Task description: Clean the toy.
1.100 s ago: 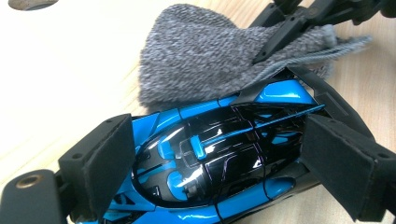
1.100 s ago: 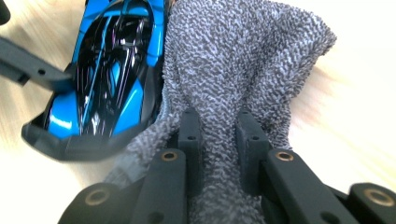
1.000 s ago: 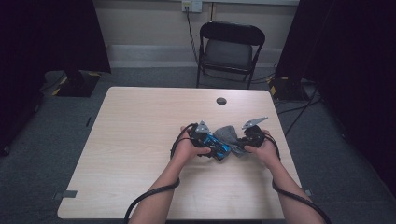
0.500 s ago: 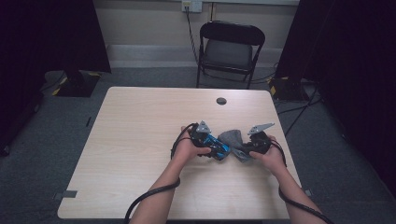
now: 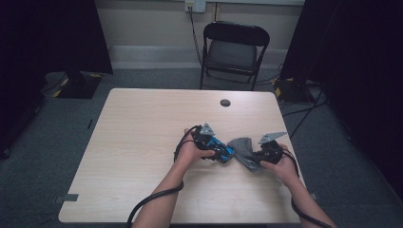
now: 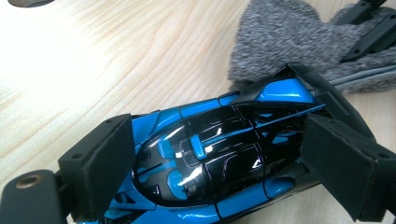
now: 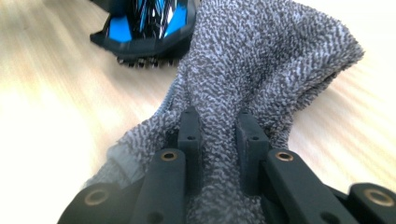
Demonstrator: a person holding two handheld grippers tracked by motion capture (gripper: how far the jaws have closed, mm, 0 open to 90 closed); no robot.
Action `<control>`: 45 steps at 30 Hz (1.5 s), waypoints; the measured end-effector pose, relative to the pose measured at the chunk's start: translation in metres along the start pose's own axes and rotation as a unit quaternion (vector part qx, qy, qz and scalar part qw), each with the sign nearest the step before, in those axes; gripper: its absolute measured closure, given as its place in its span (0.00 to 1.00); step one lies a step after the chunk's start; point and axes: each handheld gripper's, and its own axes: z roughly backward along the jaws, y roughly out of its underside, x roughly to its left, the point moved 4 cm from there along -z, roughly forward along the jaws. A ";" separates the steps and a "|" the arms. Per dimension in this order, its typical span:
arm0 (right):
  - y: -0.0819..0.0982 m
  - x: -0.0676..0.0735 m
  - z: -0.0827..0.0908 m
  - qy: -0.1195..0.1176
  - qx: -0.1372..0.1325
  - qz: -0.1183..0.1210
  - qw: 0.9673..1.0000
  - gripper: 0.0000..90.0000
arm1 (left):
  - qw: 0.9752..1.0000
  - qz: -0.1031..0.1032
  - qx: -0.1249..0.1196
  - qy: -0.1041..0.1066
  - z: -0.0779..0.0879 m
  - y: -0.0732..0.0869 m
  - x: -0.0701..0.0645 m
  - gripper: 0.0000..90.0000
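I worked at the pale wooden table [image 5: 142,142], and everything that mattered sat at the lower right of the high view. The grey knitted cloth [image 5: 241,148] lay bunched between my two hands, and my right gripper [image 7: 218,135] had a fold of it pinched, jaws drawn narrow with the knit squeezed between the pads. In the right gripper view the cloth rose from my jaws toward the upper right of the frame, its edge touching or just beside the car's rear.

My left gripper [image 6: 233,163] held the blue and black toy car [image 6: 219,154] across its body, one pad on each flank, jaws set wide enough to take the shell. The car sat low at centre right in the high view.

As I judged it, the step was wiping the car. To do that well I wanted the left grip firm and steady, so the car would not skid, and the cloth drawn along the glossy shell without slipping from my pinch.

In the left gripper view the car's long axis ran from lower left to upper right, spoilered rear toward the cloth.
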 end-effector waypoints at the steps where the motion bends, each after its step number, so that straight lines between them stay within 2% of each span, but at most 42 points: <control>1: 0.002 0.000 0.002 0.001 0.001 -0.001 1.000 0.84 | 1.000 0.000 0.000 0.000 0.000 0.000 0.000 0.11; 7: 0.011 -0.004 0.019 0.016 0.002 -0.005 1.000 0.84 | 1.000 0.001 0.008 -0.001 0.000 -0.001 0.000 0.11; 12: 0.010 -0.009 0.033 0.028 -0.008 -0.014 0.999 0.84 | 1.000 0.008 0.016 -0.003 0.000 -0.003 0.000 0.11; 17: 0.005 -0.011 0.044 0.036 -0.019 -0.020 0.999 0.84 | 1.000 0.010 0.021 -0.006 0.001 -0.005 0.000 0.12; 19: 0.002 -0.011 0.047 0.038 -0.024 -0.020 0.999 0.84 | 1.000 0.009 0.018 -0.005 0.004 -0.007 -0.001 0.18; 21: -0.002 -0.010 0.049 0.037 -0.026 -0.020 0.999 0.84 | 1.000 0.009 0.015 -0.010 0.007 -0.010 -0.002 0.20; 22: -0.003 -0.010 0.049 0.038 -0.025 -0.019 0.999 0.84 | 1.000 0.015 0.013 -0.014 0.010 -0.011 -0.002 0.20; 24: -0.009 -0.008 0.050 0.041 -0.025 -0.018 0.999 0.84 | 1.000 0.022 0.006 -0.008 0.014 -0.012 -0.003 0.21; 26: -0.013 -0.006 0.049 0.039 -0.028 -0.017 0.999 0.84 | 1.000 0.017 0.005 -0.009 0.022 -0.012 -0.003 0.21; 33: -0.035 0.014 0.045 0.031 -0.043 -0.015 0.998 0.84 | 1.000 0.019 -0.006 -0.016 0.059 -0.004 -0.002 0.21; 37: -0.051 0.030 0.038 0.021 -0.048 -0.005 0.999 0.84 | 0.999 0.038 -0.004 -0.025 0.084 0.014 0.003 0.21; 40: -0.062 0.042 0.029 0.012 -0.051 0.006 0.999 0.83 | 0.998 0.047 -0.009 -0.033 0.098 0.029 0.006 0.21; 45: -0.084 0.072 0.002 -0.016 -0.047 0.032 0.998 0.83 | 0.997 0.059 -0.013 -0.045 0.118 0.047 0.009 0.21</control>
